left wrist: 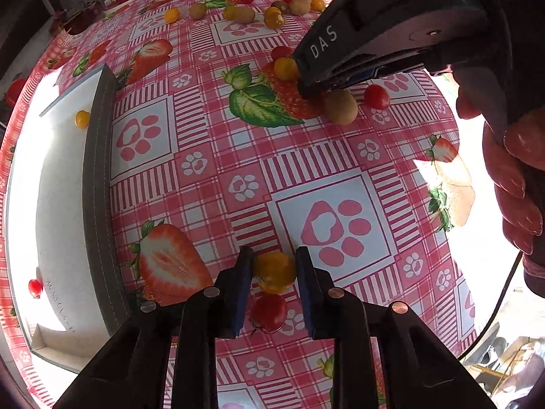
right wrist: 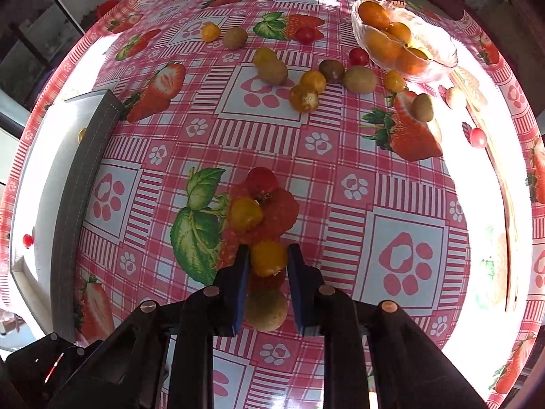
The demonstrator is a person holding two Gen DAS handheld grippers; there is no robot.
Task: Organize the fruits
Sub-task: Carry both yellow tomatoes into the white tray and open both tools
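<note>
My left gripper is shut on a yellow cherry tomato just above the tablecloth; a red tomato lies below it. My right gripper is shut on another yellow tomato, above a small kiwi. A yellow tomato and a red tomato lie just ahead of it. The right gripper also shows in the left wrist view, beside a kiwi. A grey-edged white tray at the left holds a yellow tomato and a red one.
A glass bowl of oranges stands at the far right. Several loose tomatoes and kiwis lie scattered across the far part of the round table with the pink strawberry cloth. A red tomato lies right of the kiwi.
</note>
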